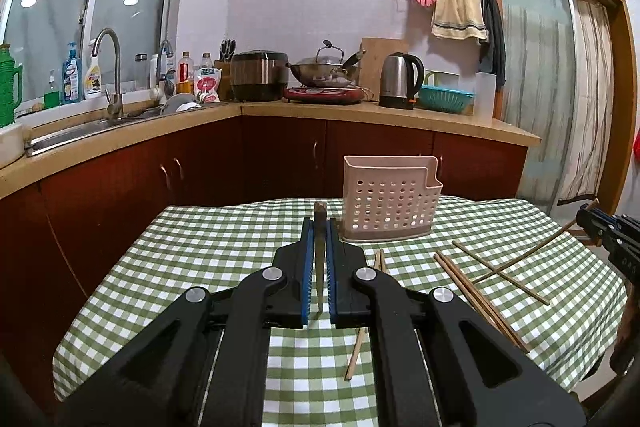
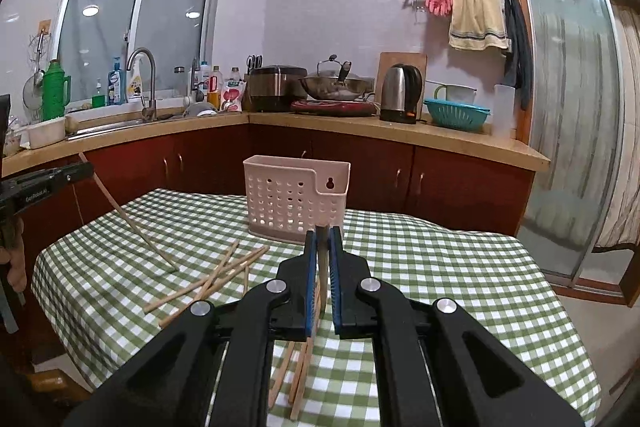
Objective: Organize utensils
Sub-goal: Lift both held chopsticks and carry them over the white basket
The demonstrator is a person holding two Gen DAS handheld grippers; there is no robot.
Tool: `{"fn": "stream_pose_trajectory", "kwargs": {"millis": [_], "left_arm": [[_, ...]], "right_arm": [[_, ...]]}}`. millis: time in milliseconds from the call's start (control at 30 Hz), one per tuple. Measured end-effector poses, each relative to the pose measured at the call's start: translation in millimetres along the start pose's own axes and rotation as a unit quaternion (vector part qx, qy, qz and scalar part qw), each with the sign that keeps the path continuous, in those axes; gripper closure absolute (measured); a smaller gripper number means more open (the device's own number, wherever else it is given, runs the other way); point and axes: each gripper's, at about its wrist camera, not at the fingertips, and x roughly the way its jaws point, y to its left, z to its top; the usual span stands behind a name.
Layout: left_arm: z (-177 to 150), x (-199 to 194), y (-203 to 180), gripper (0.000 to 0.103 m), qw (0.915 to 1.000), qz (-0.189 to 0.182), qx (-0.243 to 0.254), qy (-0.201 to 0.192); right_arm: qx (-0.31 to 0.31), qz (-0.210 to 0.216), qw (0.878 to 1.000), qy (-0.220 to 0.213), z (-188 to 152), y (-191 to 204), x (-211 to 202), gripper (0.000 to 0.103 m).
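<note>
A pink perforated utensil holder [image 1: 390,203] [image 2: 296,199] stands upright at the far side of the green checked tablecloth [image 1: 200,259]. My left gripper [image 1: 319,223] is shut on a wooden chopstick [image 1: 319,267], held above the cloth just left of the holder. In the right wrist view that chopstick [image 2: 132,227] slants down from the left gripper [image 2: 86,169] to the cloth. My right gripper [image 2: 323,231] is shut on another chopstick [image 2: 322,259], in front of the holder's right end. Several loose chopsticks [image 2: 208,283] [image 1: 480,299] lie crossed on the cloth.
A wooden counter [image 1: 360,111] on red cabinets runs behind the table, carrying a sink, bottles, a wok, a kettle [image 1: 400,79] and a teal colander. A glass sliding door [image 2: 572,147] is at the right. A person's hand [image 2: 16,263] shows at the left edge.
</note>
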Motion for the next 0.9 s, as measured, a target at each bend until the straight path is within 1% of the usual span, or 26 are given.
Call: {"fn": "stream_pose_trajectory", "kwargs": {"millis": [333,533,767,900], "left_arm": [[15.8,18.6,3.5,0.097,1.0000,-0.007,-0.004,-0.005],[28.2,27.3,6.6,0.097,0.9998,-0.015,-0.011,-0.012],[53.3,36.7,3.4,0.097,0.9990,-0.031,-0.011,-0.030],[70.5,44.3,-0.7,0.097,0.9981,-0.044,-0.011,-0.042]], "right_arm": [[0.007,0.002,1.000,-0.012,21.6,-7.1,25.7,0.096],[0.014,0.006,1.000,-0.011,30.7,-10.2,35.0,0.096],[0.018,0.009,0.999,-0.029,51.4,-13.9,36.3,0.096],[0.019,0.018,0.999,-0.048,69.3,-15.6,39.2,0.096]]}}
